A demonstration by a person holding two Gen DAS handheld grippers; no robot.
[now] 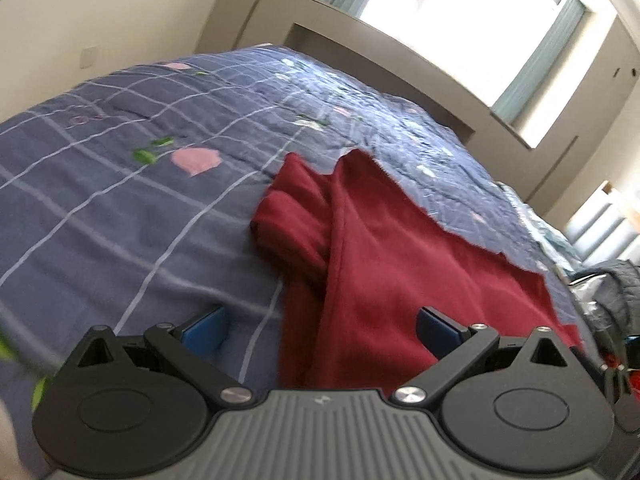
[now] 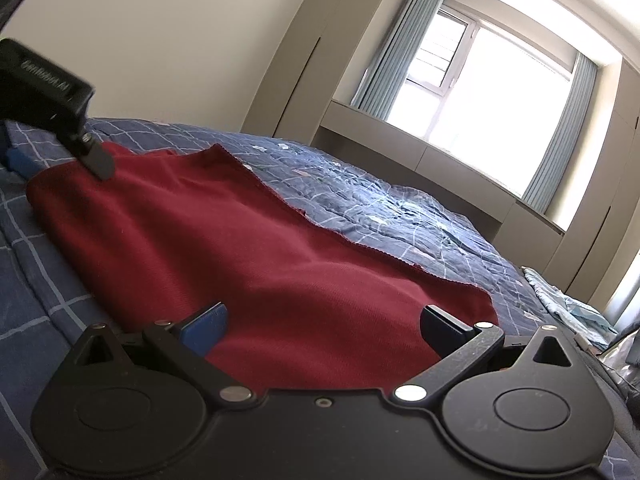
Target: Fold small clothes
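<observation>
So both jaws were spread, nothing pinched: left gripper (image 1: 322,330) at the edge of the red garment (image 1: 384,272) on the bed (image 1: 120,208), right gripper (image 2: 324,328) over it; risk: grabbing bedspread too, bunched sleeve skewing fold

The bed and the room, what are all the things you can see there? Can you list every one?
Red garment: one, dark red, lying on the bedspread, partly bunched at one end.
Bedspread: one, blue with a pale grid and pink and green patches, covering the bed.
Window: one, bright, on the far wall past the bed.
Curtains: grey-blue, hanging at both sides of the window.
Light blue cloth: one crumpled piece, at the bed's far edge.
Left gripper: black with blue pads, open, over the garment's edge.
Right gripper: black with blue pads, open, over the garment.
</observation>
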